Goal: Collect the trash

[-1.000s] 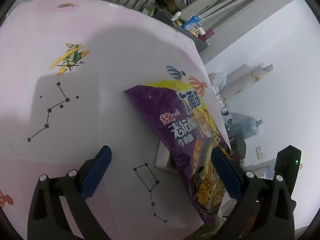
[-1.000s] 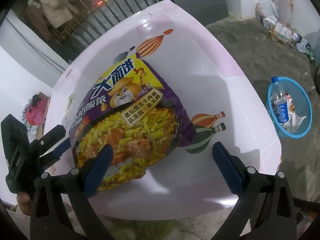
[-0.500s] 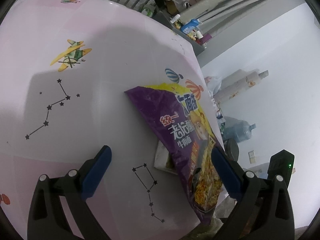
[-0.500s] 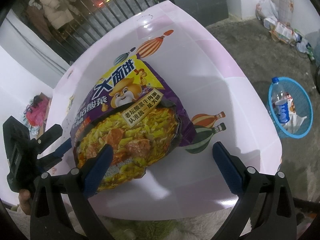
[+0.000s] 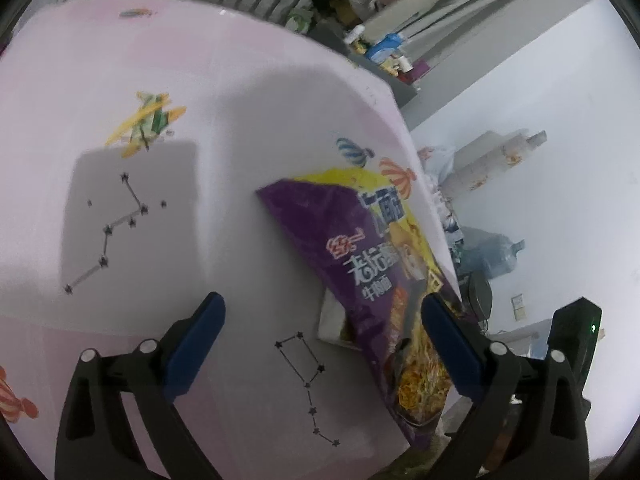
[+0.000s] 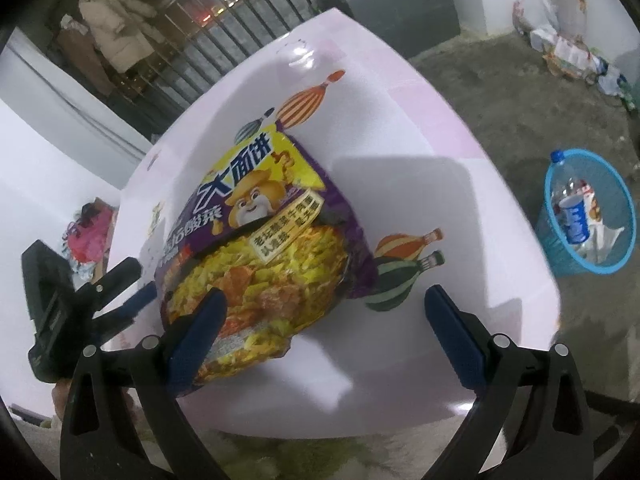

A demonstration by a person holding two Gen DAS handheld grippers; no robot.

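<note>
Noodle bag (image 6: pixel 256 256) lies flat on the pink counter (image 6: pixel 420 184), near the front corner, its lower end reaching the counter's near edge; in the left view that end overhangs slightly (image 5: pixel 416 412). Something pale and flat shows under its side in the left view; cannot tell what. Judged: thin printed film, light, crinkly, glossy so likely slippery; looks puffed, contents unknown; no fragility concern if empty, brittle noodle block if not. Best hold is probably the crimped seam at the near end or the overhanging corner, where a finger can get under the film; a pinch on the broad face would likely slide off. Right gripper (image 6: pixel 324 320) spread wide, nothing held, left finger over the bag's near end, right finger over bare counter. Left gripper (image 5: pixel 320 320) also spread wide and empty, approaching from the bag's side, its right finger in front of the bag's edge. Contact not confirmed for either. Room: counter otherwise bare around the bag, so approach is free from front and both sides. Blue basket (image 6: pixel 624 200) on the floor to the right, well apart, holds a bottle (image 6: pixel 572 216) and scraps; path from the counter edge to it appears unobstructed. Risk: the two grippers are close together at the same corner.
</note>
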